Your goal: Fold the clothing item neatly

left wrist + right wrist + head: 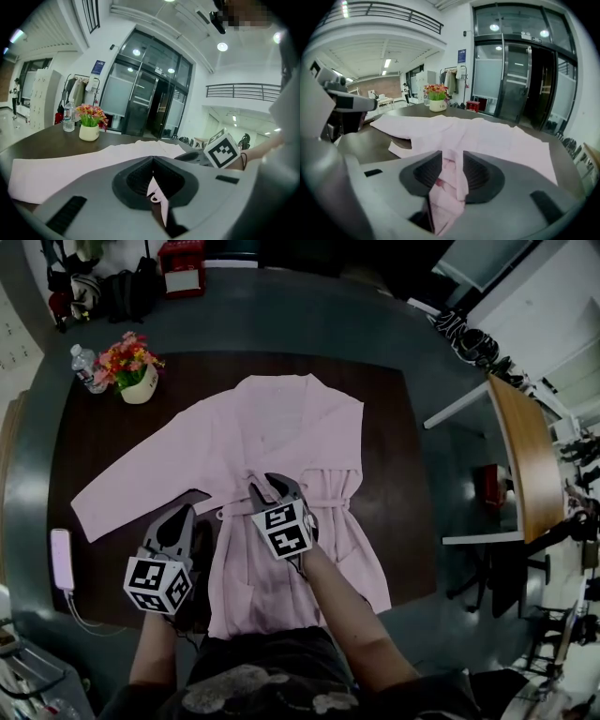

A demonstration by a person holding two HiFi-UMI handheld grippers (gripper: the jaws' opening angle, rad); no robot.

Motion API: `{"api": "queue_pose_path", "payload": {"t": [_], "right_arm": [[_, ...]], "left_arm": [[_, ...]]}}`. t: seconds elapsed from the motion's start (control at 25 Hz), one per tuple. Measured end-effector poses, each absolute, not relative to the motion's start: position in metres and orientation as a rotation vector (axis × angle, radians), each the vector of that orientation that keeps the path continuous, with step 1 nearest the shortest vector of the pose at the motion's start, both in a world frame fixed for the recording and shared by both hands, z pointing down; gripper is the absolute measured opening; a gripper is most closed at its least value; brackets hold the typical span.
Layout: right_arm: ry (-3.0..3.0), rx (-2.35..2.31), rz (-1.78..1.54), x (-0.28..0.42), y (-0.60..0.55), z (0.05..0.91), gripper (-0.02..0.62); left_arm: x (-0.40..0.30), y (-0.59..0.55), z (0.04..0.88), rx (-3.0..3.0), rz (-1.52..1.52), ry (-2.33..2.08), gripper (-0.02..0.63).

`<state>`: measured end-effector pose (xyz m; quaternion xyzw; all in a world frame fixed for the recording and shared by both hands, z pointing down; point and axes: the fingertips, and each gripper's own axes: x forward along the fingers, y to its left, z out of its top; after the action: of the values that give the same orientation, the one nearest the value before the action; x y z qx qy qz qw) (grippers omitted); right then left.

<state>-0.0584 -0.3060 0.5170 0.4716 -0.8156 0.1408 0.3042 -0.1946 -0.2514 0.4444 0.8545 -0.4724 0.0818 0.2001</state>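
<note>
Left gripper (152, 161): pinching a thin robe (291, 427) edge between fully closed fingers (135, 180).
Right gripper (452, 164): holding bunched robe fabric between fingers standing partly apart.

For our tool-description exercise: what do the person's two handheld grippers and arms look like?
Both the left gripper and the right gripper have grey bodies tapering to two jaws lined with black ribbed pads. Each carries a cube with black-and-white square markers. The forearms are bare, with no sleeves; the person wears a dark top with a pale pattern.
</note>
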Motion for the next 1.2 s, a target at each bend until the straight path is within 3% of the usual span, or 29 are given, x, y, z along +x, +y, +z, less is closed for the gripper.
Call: {"api": "queue_pose_path", "payload": {"t": [0.28, 0.4, 0.84, 1.0, 1.2], "right_arm": [[-2.088, 1.499, 0.699, 0.031, -0.28, 0.525, 0.11], [-2.106, 1.432, 0.855, 0.034, -0.271, 0.542, 0.11], [-2.004, 1.376, 0.788, -0.001, -0.285, 0.562, 0.108], [-1.953, 1.413, 0.744, 0.002, -0.287, 0.562, 0.04], [-1.893, 1.524, 0.662, 0.007, -0.283, 0.534, 0.02]], "left_arm": [[-0.188, -0.245, 0.438, 2.37, 0.252, -1.398, 0.011], [-0.185, -0.235, 0.437, 2.36, 0.29, -1.439, 0.011], [-0.212, -0.214, 0.442, 2.27, 0.288, -1.541, 0.011], [-0.22, -0.214, 0.45, 2.285, 0.28, -1.486, 0.011], [-0.237, -0.225, 0.447, 2.353, 0.276, -1.388, 0.011]]}}
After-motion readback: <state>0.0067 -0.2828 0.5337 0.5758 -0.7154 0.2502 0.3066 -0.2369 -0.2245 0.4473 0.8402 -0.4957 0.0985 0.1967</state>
